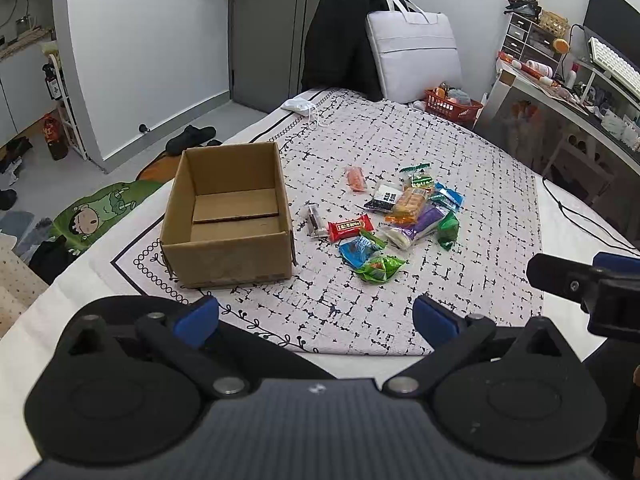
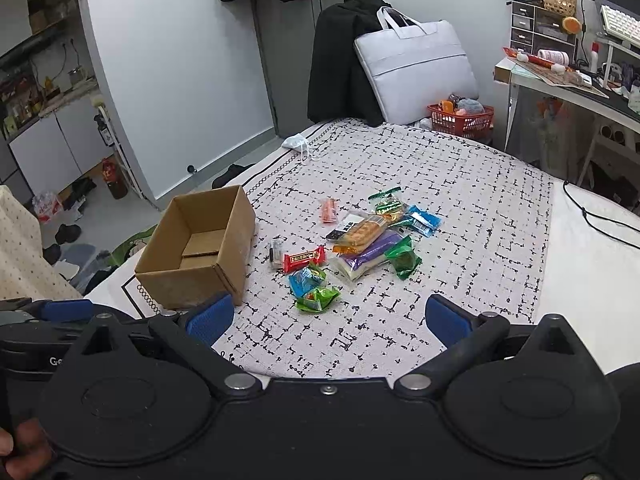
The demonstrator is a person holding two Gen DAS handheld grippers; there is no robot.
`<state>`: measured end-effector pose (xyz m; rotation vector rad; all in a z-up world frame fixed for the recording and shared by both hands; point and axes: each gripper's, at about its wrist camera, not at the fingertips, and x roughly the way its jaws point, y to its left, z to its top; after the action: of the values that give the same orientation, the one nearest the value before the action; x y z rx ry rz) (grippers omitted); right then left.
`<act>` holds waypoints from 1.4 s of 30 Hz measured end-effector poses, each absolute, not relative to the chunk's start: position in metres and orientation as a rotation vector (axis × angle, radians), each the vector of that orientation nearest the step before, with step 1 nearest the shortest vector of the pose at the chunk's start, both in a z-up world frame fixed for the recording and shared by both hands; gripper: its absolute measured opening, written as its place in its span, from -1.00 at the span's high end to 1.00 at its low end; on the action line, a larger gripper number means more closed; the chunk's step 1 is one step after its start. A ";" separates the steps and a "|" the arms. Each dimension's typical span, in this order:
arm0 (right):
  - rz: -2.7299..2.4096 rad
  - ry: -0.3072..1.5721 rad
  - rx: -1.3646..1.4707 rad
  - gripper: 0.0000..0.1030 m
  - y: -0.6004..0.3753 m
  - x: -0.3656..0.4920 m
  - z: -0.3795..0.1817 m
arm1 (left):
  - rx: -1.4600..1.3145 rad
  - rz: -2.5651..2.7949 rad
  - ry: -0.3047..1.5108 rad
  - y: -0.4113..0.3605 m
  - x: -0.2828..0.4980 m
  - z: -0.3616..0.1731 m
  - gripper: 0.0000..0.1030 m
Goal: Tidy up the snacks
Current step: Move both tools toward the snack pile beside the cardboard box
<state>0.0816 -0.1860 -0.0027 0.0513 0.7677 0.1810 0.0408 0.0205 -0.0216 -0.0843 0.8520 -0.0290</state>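
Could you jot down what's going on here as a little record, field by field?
surface: patterned cloth
box: open cardboard box, nothing inside, left of the snacks
snacks: loose pile lying on the cloth, none boxed yet
nearest packet: green packet
left gripper: fingers apart, holding nothing
right gripper: fingers apart, holding nothing

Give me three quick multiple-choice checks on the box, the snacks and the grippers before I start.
1. Where is the cardboard box relative to the snack pile?
A. left of it
B. right of it
C. on top of it

2. What colour is the bar wrapper nearest the box?
A. yellow
B. red
C. white

3. What is the state of the box?
A. taped shut
B. full of snacks
C. open with no snacks inside

Answers: 1 A, the box sits left of the pile in both views. 2 B, the wrapper is red. 3 C, its bare bottom shows; left gripper and right gripper are both open, holding nothing.
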 end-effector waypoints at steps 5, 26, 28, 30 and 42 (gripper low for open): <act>0.177 0.765 0.047 -1.00 -0.183 0.081 -0.002 | -0.087 -0.028 0.845 0.022 0.040 -0.022 -0.99; 0.184 0.750 0.050 -1.00 -0.167 0.074 -0.002 | -0.094 -0.026 0.819 0.045 0.033 -0.024 -0.99; 0.182 0.749 0.060 -1.00 -0.169 0.076 -0.002 | -0.100 -0.026 0.817 0.045 0.033 -0.024 -0.99; 0.182 0.751 0.063 -1.00 -0.169 0.078 -0.003 | -0.099 -0.024 0.818 0.045 0.033 -0.024 -0.99; 0.178 0.791 0.102 -1.00 -0.188 0.104 -0.017 | -0.112 -0.020 0.853 0.040 0.057 -0.029 -0.99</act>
<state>0.1038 -0.1883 -0.0170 0.1023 0.7911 0.1781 0.0568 0.0396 -0.0287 -0.1121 0.8532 -0.0204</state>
